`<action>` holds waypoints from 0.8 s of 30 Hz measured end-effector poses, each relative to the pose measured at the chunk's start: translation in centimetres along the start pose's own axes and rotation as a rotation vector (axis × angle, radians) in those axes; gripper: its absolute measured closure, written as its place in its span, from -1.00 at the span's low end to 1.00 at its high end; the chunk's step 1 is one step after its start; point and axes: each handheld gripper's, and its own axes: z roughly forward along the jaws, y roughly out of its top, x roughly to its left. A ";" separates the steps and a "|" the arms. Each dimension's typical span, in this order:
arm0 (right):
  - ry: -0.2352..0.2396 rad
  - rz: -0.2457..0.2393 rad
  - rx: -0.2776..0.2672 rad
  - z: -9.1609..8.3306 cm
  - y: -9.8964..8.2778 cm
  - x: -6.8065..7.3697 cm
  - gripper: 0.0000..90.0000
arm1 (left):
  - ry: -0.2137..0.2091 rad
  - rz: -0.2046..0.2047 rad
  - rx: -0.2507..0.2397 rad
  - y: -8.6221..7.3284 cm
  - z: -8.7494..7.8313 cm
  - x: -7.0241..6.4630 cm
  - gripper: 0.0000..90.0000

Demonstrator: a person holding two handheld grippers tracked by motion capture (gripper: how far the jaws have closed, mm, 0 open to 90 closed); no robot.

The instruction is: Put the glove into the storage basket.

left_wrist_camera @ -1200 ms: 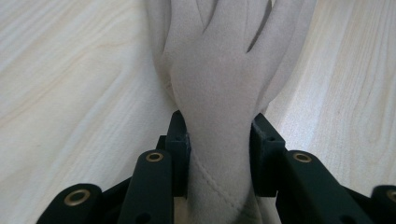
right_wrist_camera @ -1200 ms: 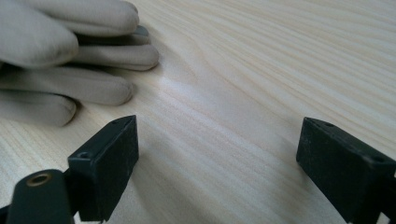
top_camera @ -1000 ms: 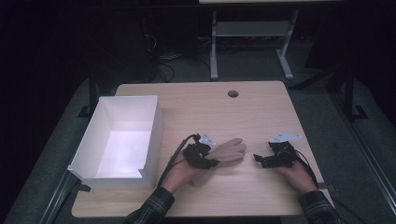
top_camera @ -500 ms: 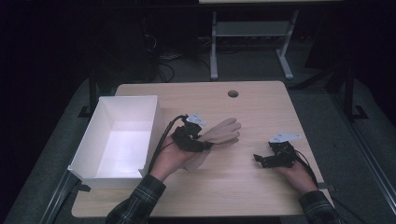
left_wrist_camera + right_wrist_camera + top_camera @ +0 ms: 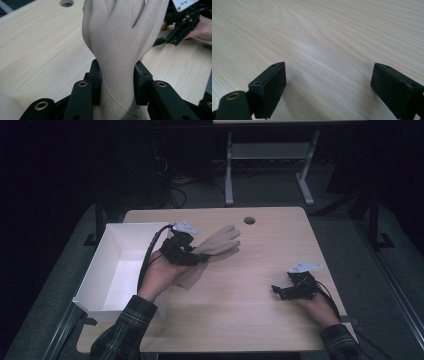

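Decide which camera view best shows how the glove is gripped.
The left gripper view: the glove fills it, its cuff pinched between the left tongs. The high view shows the glove small, lifted off the table. The right gripper view shows bare tabletop.

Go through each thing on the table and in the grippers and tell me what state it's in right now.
Beige fabric glove: clamped at the wrist, lifted off the table, fingers pointing away from the gripper.
Left gripper: shut on the glove.
Right gripper: jaws open, nothing between them, low over the table.
White open rectangular box: upright at the table's left, nothing visible inside.
Light wooden table: bare around the right gripper.
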 end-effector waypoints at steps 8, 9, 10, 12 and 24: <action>0.000 -0.001 0.000 0.0 0.0 0.0 -0.72 | 0.052 -0.043 -0.037 -1.0 -3.3 2.3 0.47; 0.000 -0.001 0.000 0.0 0.0 0.0 -0.72 | 0.059 -0.048 -0.040 -1.1 -3.7 2.6 0.47; 0.000 -0.001 0.000 0.0 0.0 0.0 -0.72 | 0.069 -0.066 -0.054 -1.6 -4.4 3.1 0.47; 0.001 0.003 -0.002 0.0 0.0 0.0 -0.72 | 0.085 -0.078 -0.058 -2.0 -5.1 3.7 0.47; 0.001 0.003 -0.001 0.0 0.0 0.0 -0.72 | 0.179 -0.162 -0.091 -5.2 -8.2 6.8 0.47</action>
